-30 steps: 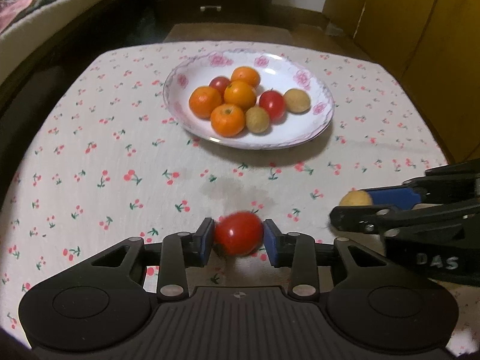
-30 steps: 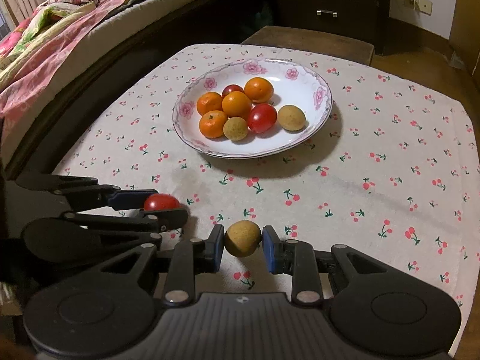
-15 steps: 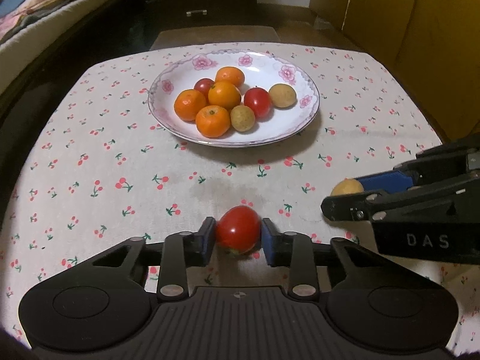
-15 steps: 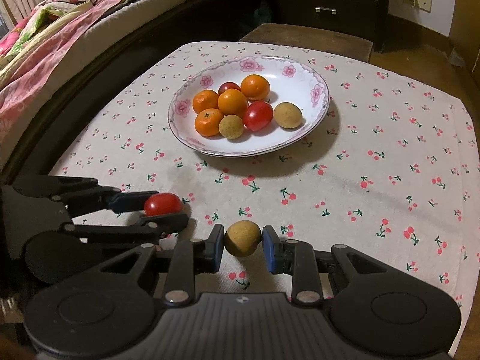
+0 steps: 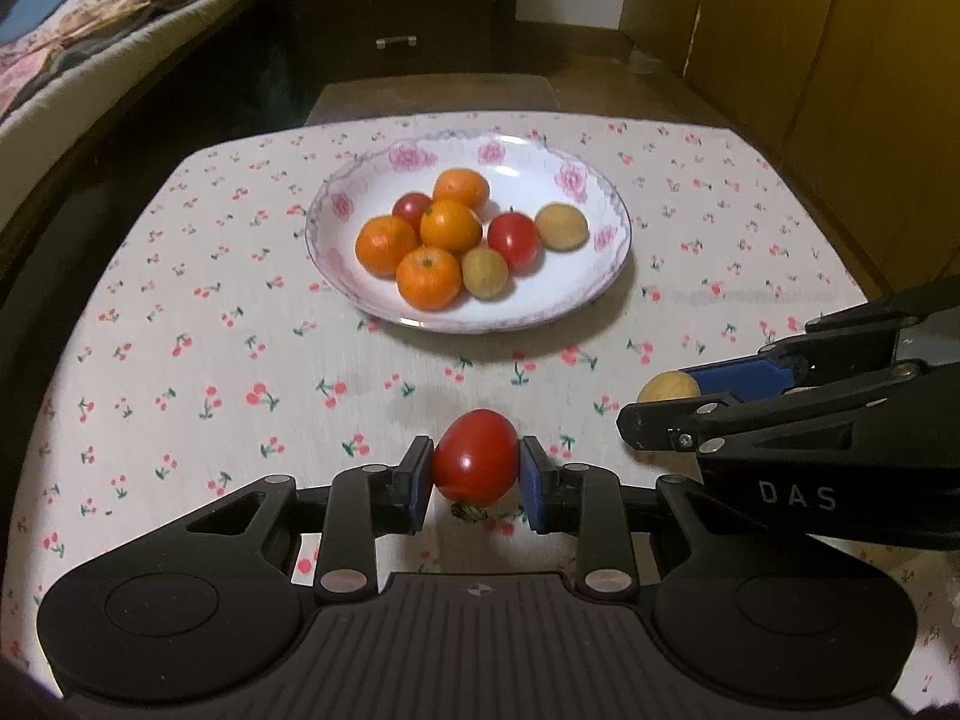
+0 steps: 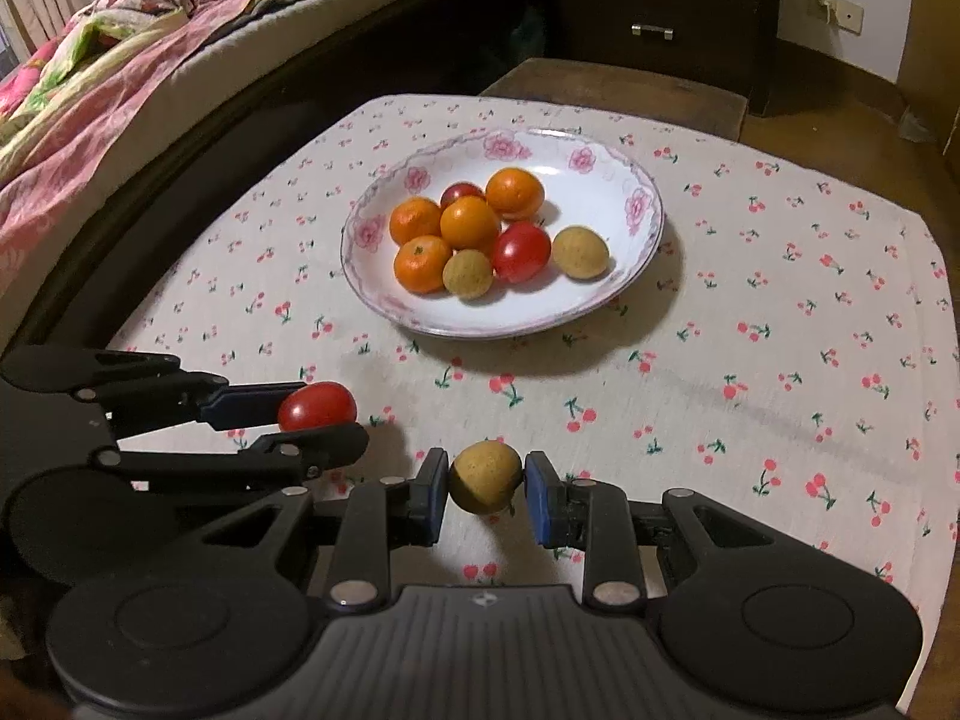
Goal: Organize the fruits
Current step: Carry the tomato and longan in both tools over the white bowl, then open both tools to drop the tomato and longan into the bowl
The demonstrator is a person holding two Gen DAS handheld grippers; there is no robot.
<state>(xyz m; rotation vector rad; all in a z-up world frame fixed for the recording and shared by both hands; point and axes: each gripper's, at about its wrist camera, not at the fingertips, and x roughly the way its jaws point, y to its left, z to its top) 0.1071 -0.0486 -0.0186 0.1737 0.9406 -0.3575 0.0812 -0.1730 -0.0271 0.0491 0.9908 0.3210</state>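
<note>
Between the blue pads of the left gripper (image 5: 476, 476) a red tomato (image 5: 476, 463) is clamped above the cherry-print cloth (image 5: 180, 312). Just beside it, a tan fruit (image 6: 485, 476) is pinched by the right gripper (image 6: 486, 495). Both are held short of the plate (image 5: 576, 306).

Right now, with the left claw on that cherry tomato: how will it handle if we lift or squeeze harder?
The cherry tomato looks smooth and glossy, so it may slip between the blue pads of the left claw. Thin-skinned and soft by the look of it; a harder squeeze could bruise or split it. Being rounded, it would probably roll on the flat tablecloth if dropped.
</note>
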